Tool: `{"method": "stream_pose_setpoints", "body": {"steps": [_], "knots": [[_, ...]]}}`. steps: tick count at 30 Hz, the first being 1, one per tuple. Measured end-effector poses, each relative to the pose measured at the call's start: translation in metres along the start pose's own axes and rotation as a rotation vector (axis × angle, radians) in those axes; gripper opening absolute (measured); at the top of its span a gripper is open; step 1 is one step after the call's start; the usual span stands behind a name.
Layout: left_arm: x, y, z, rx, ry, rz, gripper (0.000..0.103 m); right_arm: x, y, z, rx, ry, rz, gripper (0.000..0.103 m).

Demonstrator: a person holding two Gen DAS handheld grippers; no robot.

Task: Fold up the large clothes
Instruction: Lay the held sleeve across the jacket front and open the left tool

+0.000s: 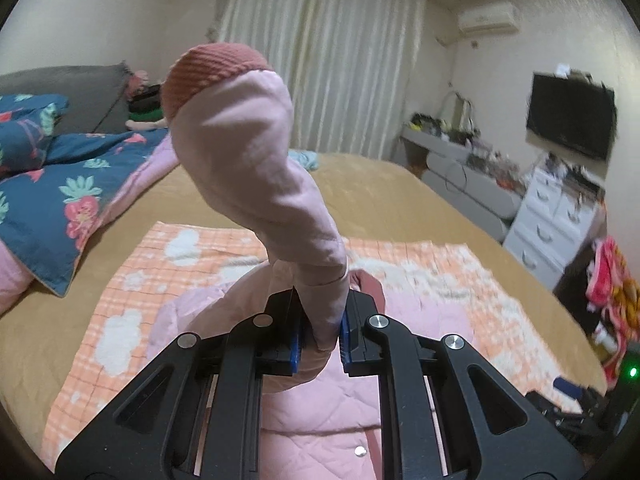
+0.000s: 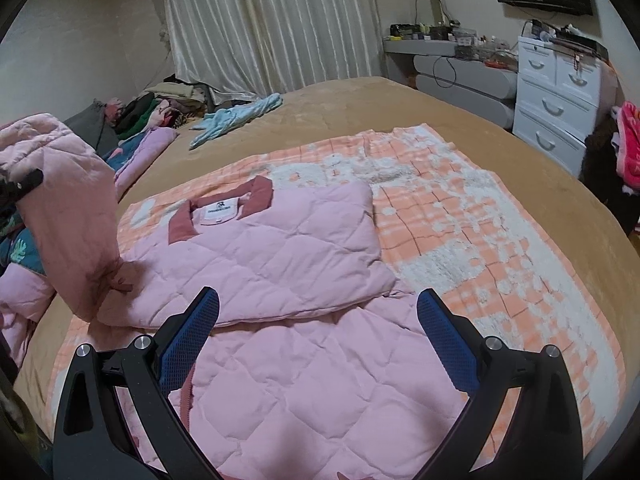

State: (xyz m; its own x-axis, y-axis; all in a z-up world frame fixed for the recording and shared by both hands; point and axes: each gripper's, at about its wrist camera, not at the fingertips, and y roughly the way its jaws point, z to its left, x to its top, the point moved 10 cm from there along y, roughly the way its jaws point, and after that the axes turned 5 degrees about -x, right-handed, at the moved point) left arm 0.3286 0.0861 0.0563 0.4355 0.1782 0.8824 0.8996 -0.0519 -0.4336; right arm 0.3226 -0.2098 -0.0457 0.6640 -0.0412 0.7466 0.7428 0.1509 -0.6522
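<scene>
Left tongs (image 1: 322,320) clench the jacket's sleeve (image 1: 256,160), lifted upright above the bed (image 1: 400,184); right tongs (image 2: 316,332) hang released just over the pink jacket (image 2: 280,256), which lies partly folded on the checked blanket (image 2: 460,216) ahead of them. Likely risks: the puffy sleeve slipping out, or dragging the folded body askew.

Quilted pink jacket (image 2: 280,248) was soft matt cloth; its sleeve cuff (image 1: 212,68) was ribbed knit. The checked blanket (image 2: 460,216) looked nubbly. Gripper pads (image 2: 444,336) were textured blue; arms, matt black plastic with shiny metal rivets (image 1: 378,322).
</scene>
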Motion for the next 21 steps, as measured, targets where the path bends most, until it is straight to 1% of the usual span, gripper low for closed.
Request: {"method": "stream_pose_setpoints", "body": {"steps": [10,13,17,21], "knots": [[-0.053,0.050,-0.046,-0.015,0.141,0.127,0.007,-0.007,0.014,-0.029,-0.016,0.057,0.021,0.099],[-0.069,0.062,-0.056,-0.015,0.182,0.165,0.007,-0.009,0.018,-0.039,-0.022,0.079,0.029,0.099],[-0.100,0.082,-0.066,-0.009,0.235,0.231,0.007,-0.013,0.022,-0.054,-0.036,0.114,0.042,0.099],[-0.122,0.093,-0.075,-0.004,0.279,0.272,0.008,-0.016,0.024,-0.063,-0.044,0.138,0.046,0.099]]}}
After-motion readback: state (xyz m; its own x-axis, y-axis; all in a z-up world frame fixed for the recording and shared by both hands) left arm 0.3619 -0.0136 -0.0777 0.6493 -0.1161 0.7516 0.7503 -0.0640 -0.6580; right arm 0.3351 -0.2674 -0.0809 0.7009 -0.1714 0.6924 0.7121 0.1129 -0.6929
